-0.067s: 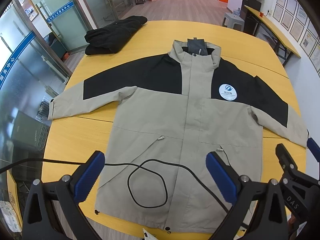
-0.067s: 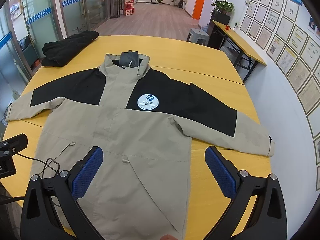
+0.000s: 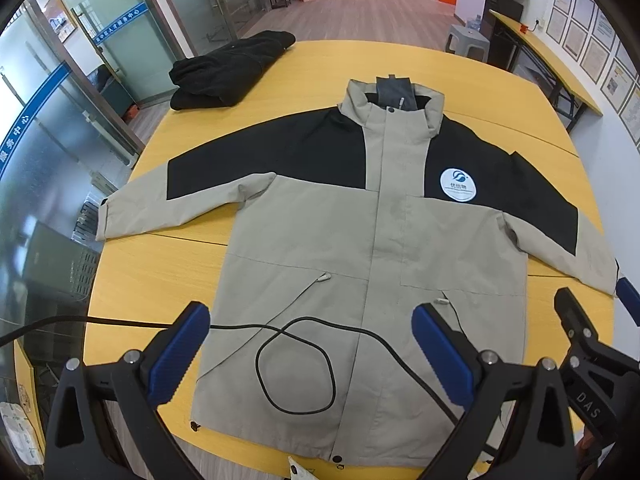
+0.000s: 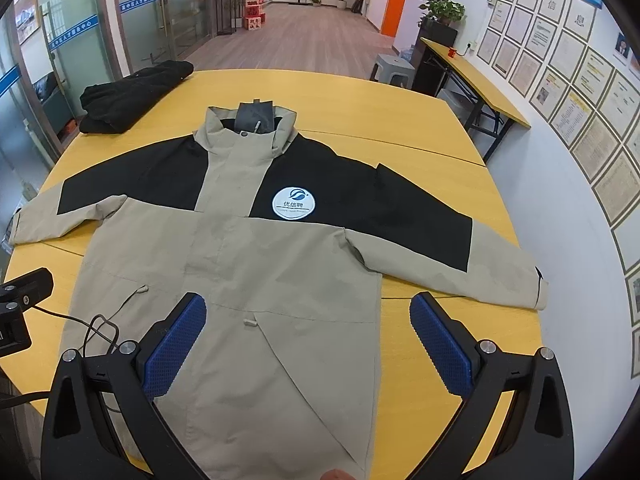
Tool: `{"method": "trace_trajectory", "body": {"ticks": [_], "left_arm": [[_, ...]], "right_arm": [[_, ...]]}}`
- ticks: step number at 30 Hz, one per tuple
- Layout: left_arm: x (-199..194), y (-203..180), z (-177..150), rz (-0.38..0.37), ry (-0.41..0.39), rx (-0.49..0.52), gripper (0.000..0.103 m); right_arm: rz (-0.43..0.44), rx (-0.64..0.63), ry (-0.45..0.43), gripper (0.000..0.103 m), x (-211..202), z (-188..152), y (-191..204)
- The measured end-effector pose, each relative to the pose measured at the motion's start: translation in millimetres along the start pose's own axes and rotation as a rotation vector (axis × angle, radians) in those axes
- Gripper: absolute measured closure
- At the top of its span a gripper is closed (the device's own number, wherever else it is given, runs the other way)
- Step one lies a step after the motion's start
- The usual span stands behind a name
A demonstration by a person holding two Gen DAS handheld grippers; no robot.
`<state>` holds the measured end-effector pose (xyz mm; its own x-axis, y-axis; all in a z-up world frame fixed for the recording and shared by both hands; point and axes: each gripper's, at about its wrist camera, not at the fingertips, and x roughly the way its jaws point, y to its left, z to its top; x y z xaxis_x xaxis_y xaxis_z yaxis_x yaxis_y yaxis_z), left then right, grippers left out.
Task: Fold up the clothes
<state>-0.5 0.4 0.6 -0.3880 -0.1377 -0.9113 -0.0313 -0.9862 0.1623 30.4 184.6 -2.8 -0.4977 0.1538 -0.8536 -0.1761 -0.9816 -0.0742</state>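
Nothing has moved: both the left hand-held gripper (image 3: 310, 350) and right hand-held gripper (image 4: 308, 340) hang spread wide above the tan-and-black jacket (image 3: 372, 240) lying flat on the yellow bench (image 3: 160, 272).

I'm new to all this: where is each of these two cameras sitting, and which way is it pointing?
Left wrist view: sits on the left gripper, looking forward over the jacket's hem; its own open blue fingers show, plus the right gripper at the right edge.
Right wrist view: sits on the right gripper, looking forward over the jacket's right half; its open fingers show, and part of the left gripper at the left edge.
Shared: the jacket, yellow table, black garment and cable.
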Motion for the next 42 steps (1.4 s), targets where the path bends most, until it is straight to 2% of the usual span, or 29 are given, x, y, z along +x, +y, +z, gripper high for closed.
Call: {"method": "trace_trajectory", "body": {"ticks": [2,7,11,15,20,30,34,42], "left_arm": [[-2,-1,1,-0.009,-0.009,0.022,0.0],[18,31,16,-0.083,0.017,0.043,0.0],[29,55,19,-0.11,-0.004,0.059,0.0],[35,73,19,-0.134,-0.019,0.069,0.0],[37,89,21,-0.144,-0.024,0.081,0.0],[38,110,16,-0.138,-0.026,0.021,0.0],[35,105,12,-0.125,-0.034,0.056,0.0],[28,93,12,-0.131,-0.054,0.04,0.0]], "right_arm": [[-0.016,0.003,-0.001,0.0,-1,1,5],[-0.056,0.011,-0.004,0.0,-2,2,19],[-0.095,0.01,-0.008,0.0,-5,2,30],[-0.165,0.022,0.004,0.0,-4,11,60],[-0.198,0.019,0.01,0.0,-11,12,86],[-0.2,-0.038,0.009,0.0,-14,13,115],[-0.2,-0.016,0.009,0.0,-14,13,116],[-0.195,-0.056,0.017,0.0,-14,13,111]]}}
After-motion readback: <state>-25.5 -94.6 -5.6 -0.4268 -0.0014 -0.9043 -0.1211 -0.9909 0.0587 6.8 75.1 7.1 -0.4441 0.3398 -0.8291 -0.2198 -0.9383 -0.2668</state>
